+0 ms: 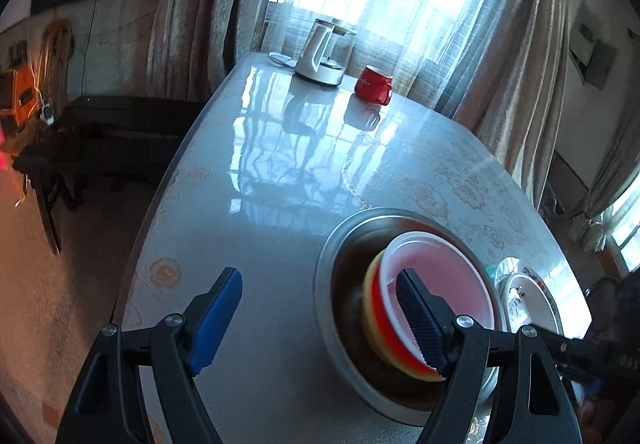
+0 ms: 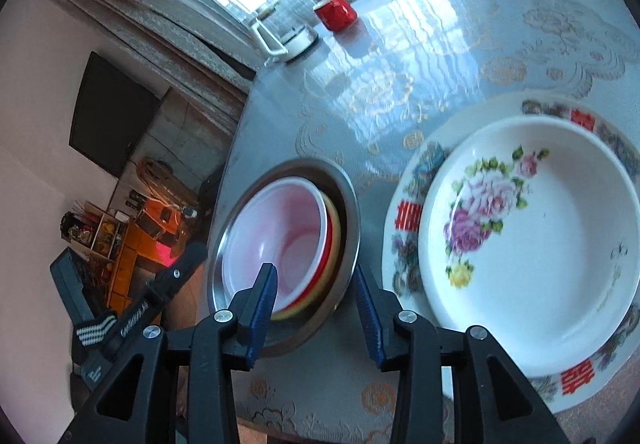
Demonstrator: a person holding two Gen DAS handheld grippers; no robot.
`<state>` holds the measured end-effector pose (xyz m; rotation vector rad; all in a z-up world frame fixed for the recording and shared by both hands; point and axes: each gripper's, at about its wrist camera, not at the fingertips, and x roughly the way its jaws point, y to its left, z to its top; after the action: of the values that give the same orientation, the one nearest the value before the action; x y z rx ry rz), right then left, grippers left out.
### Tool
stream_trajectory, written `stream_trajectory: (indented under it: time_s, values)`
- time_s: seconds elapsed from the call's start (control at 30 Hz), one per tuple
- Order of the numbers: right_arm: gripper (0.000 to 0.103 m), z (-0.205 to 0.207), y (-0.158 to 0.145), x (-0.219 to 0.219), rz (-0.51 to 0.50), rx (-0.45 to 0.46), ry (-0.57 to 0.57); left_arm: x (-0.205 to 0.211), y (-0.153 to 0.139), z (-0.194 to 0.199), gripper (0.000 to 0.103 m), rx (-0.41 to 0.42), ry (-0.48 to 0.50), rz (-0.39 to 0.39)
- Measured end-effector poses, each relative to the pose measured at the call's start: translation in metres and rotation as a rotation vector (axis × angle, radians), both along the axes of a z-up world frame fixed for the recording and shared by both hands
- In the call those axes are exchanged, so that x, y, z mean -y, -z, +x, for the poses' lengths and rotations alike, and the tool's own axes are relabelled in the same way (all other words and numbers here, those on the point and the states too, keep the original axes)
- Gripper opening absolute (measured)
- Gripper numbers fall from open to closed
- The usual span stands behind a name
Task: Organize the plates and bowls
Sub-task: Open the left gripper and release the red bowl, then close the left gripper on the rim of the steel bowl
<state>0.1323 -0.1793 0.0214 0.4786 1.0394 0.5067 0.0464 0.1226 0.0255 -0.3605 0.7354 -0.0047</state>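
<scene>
Bowls, nested: a pink-lined white one inside a red one, with a yellow one beneath, all sitting in a steel basin on the table. In the left wrist view the stack lies at about three o'clock from centre. Left gripper stands wide open, gripping nothing. Its right pad hangs over the white bowl's near rim, but whether it touches I cannot tell; the other pad sits out over bare table at nine o'clock of the basin.

Right gripper is part open and holds nothing either. Its left pad overlaps the bowls' near edge, its right pad is just outside the basin's rim, so the basin's near wall lies between the pads, dead ahead at twelve o'clock.

Plates: a flowered white one on a larger patterned one, at two o'clock from the right gripper, close by.

My read: the right hand is better lined up on the basin, and nearer the plates too.
</scene>
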Motion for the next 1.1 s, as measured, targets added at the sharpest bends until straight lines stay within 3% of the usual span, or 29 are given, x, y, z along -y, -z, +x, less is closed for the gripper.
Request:
stream_trajectory:
  time_s: [0.23, 0.6, 0.67, 0.8, 0.97, 1.1]
  values:
    - [0.040, -0.001, 0.017, -0.009, -0.031, -0.084, -0.039, 0.003, 0.007, -0.003, 0.073, -0.021, 0.024, 0.025]
    - [0.040, 0.003, 0.019, -0.021, -0.058, -0.067, -0.061, 0.006, 0.008, -0.003, 0.067, -0.021, 0.063, 0.048]
    - [0.040, 0.002, 0.019, -0.024, -0.072, -0.066, -0.066, 0.006, 0.008, -0.003, 0.063, -0.019, 0.072, 0.047]
    - [0.040, 0.004, 0.019, -0.025, -0.099, -0.071, -0.065, 0.009, 0.010, -0.002, 0.043, -0.048, 0.107, 0.061]
    - [0.036, 0.006, 0.021, -0.023, -0.111, -0.065, -0.047, 0.012, 0.016, -0.002, 0.041, -0.069, 0.135, 0.061]
    - [0.033, 0.007, 0.021, -0.030, -0.128, -0.045, -0.059, 0.013, 0.018, -0.001, 0.034, -0.076, 0.159, 0.048]
